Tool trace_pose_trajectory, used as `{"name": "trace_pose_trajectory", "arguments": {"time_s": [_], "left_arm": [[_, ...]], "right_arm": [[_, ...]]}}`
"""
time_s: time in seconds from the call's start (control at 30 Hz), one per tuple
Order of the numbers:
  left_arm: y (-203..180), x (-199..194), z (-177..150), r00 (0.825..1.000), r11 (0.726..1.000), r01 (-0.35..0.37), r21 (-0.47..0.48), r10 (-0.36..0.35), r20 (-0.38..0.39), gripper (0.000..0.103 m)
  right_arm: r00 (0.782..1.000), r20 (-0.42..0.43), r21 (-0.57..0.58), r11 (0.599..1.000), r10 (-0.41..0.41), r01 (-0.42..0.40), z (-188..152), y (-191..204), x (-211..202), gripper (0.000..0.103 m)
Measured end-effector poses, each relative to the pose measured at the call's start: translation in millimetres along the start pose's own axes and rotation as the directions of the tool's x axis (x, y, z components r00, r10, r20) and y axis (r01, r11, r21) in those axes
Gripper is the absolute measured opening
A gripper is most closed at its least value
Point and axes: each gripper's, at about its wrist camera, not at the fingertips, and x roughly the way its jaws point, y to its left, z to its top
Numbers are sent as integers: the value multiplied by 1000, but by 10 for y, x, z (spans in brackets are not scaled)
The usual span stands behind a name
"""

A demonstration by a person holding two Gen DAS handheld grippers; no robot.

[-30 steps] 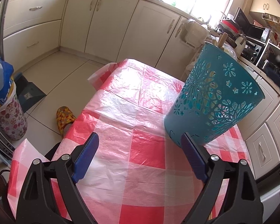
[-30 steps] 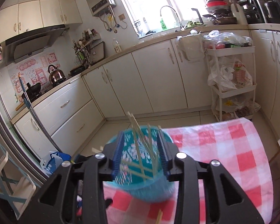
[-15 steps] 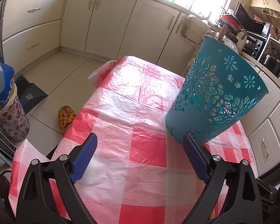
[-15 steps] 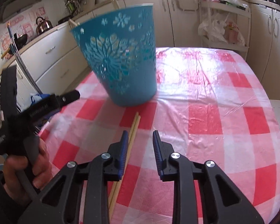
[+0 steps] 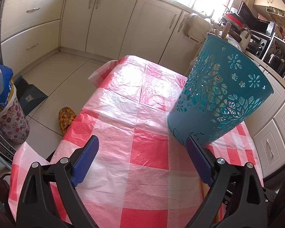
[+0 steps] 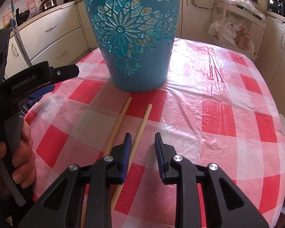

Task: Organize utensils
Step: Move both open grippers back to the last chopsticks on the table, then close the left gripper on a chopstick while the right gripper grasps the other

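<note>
Change: your right gripper [image 6: 141, 142] has dropped lower and closer to the table since half a second ago, and the two chopsticks that lay side by side now lie apart.
Left gripper [image 5: 142, 152]: you hold it low over the checked tablecloth [image 5: 123, 102], jaws spread wide with nothing between them; its right finger pad [image 5: 198, 159] sits just in front of the basket's base.
Left hand [image 6: 13, 152]: it wraps the left gripper's handle at the left edge of the right wrist view.
Teal basket [image 6: 134, 36]: it stands on the tablecloth [image 6: 218, 95], with wooden sticks [image 5: 225, 31] poking above its rim.
Left chopstick [image 6: 117, 123]: flat on the cloth, its far tip near the basket's base.
Right chopstick [image 6: 140, 129]: beside the first, running back under your right gripper's left finger.
Right gripper: jaws narrowly parted and gripping nothing, just above the cloth.
</note>
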Motion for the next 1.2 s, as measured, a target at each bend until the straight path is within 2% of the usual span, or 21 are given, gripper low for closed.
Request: {"name": "trace_pose_trajectory", "arguments": {"time_s": [0.1, 0.17, 0.27, 0.37, 0.5, 0.63, 0.67, 0.7, 0.77, 0.83, 0.97, 1.07, 1.2], "left_arm": [[-85, -9, -16, 1000, 999, 6, 47, -6, -13, 89], [-222, -16, -66, 998, 994, 33, 108, -27, -54, 89], [-530, -36, -248, 991, 971, 79, 227, -53, -119, 89], [-822, -35, -377, 992, 942, 72, 329, -33, -122, 89], [-1056, 91, -421, 986, 925, 46, 377, 18, -166, 86], [-1081, 238, -465, 974, 915, 32, 401, 62, -217, 55], [-1089, 232, -481, 977, 911, 28, 411, 61, -203, 41], [-1096, 229, -491, 977, 905, 43, 424, 51, -206, 34], [-1095, 225, -506, 978, 890, 57, 452, 41, -203, 11], [-1089, 216, -502, 972, 875, 118, 470, -6, -233, 7], [-999, 187, -458, 947, 830, 238, 504, -83, -310, 5], [-909, 171, -404, 937, 827, 252, 502, -79, -340, 5], [-892, 177, -381, 941, 831, 213, 514, -33, -337, 6]], "right_arm": [[1000, -5, 4, 1000, -10, 10, -8, -63, -11, 9], [1000, -6, 10, 1000, -22, 22, -19, -147, -41, 7], [999, -4, 39, 999, -32, 32, -59, -310, -80, 7], [1000, 4, 69, 997, -25, 24, -107, -435, -130, 7], [1000, 5, 66, 998, -15, 15, -141, -466, -164, 7], [1000, 14, 82, 997, 1, -2, -144, -491, -168, 7], [1000, 15, 84, 996, 4, -5, -146, -496, -169, 7], [1000, 16, 86, 996, 7, -8, -147, -505, -170, 7], [1000, 15, 96, 995, 15, -17, -144, -531, -167, 7], [999, 10, 112, 993, 33, -34, -147, -545, -169, 7], [1000, -8, 90, 996, 21, -20, -121, -521, -156, 7], [1000, -16, 54, 999, 0, 1, -98, -465, -134, 7], [1000, -17, 35, 999, -4, 4, -94, -416, -122, 6]]}}
